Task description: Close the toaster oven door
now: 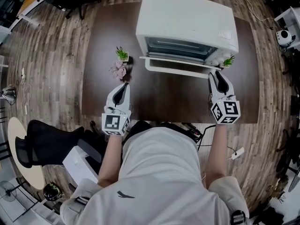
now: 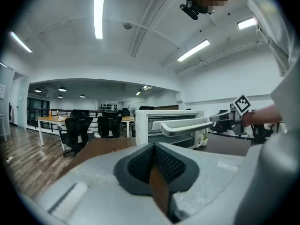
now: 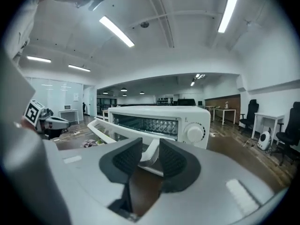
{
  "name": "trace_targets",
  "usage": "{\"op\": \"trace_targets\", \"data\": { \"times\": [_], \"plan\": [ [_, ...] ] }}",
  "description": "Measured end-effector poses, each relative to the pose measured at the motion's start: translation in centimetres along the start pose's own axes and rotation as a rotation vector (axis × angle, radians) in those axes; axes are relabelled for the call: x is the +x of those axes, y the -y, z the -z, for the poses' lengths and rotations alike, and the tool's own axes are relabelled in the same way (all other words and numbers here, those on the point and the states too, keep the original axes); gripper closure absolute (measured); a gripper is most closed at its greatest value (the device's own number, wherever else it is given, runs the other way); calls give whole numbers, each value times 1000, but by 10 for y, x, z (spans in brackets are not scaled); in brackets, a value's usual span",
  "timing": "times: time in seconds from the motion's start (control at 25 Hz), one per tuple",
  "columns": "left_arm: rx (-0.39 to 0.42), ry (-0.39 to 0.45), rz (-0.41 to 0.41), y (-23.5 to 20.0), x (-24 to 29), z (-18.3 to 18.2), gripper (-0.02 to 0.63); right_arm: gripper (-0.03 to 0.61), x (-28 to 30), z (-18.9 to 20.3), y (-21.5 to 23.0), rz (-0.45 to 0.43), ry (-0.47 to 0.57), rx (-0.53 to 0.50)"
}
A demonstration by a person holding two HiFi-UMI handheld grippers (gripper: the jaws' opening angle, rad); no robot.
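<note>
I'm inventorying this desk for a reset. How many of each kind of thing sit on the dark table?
Toaster oven: 1
Green potted plants: 2
Pinkish ornament: 1
Total: 4

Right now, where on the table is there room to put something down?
The bare table between the open oven door and the near edge is free. It's crowded left of the toaster oven, by the little plant and pink thing.
</note>
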State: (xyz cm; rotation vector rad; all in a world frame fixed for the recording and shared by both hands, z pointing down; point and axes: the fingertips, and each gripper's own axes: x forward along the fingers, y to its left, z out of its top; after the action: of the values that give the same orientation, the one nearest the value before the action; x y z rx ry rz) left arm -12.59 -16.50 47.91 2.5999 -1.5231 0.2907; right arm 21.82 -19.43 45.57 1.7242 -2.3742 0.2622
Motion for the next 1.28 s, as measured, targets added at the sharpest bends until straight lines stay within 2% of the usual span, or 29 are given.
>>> {"op": "trace_targets", "data": {
  "times": [0.2, 0.36, 0.56, 0.8, 1.08, 1.28],
  "plan": [
    [-1, 6, -15, -8, -2, -1, 612, 473, 33, -34, 21, 54, 67, -24],
    [-4, 10, -36, -16, -7, -3, 612, 489, 56, -49, 34, 61, 70, -6],
    [-15, 10, -67, -27, -15, 0, 612, 497, 60, -52, 34, 46, 55, -19],
    [-28, 12, -63, -26, -16, 3, 612, 495, 62, -51, 32, 32, 24, -25],
    [-25, 23, -46, -20, -12, 0, 612, 496, 25, -45, 11, 39, 21, -46],
    [-26, 27, -30, -15, -10, -1, 612, 525, -29, -12, -23, 72, 20, -34]
  ]
}}
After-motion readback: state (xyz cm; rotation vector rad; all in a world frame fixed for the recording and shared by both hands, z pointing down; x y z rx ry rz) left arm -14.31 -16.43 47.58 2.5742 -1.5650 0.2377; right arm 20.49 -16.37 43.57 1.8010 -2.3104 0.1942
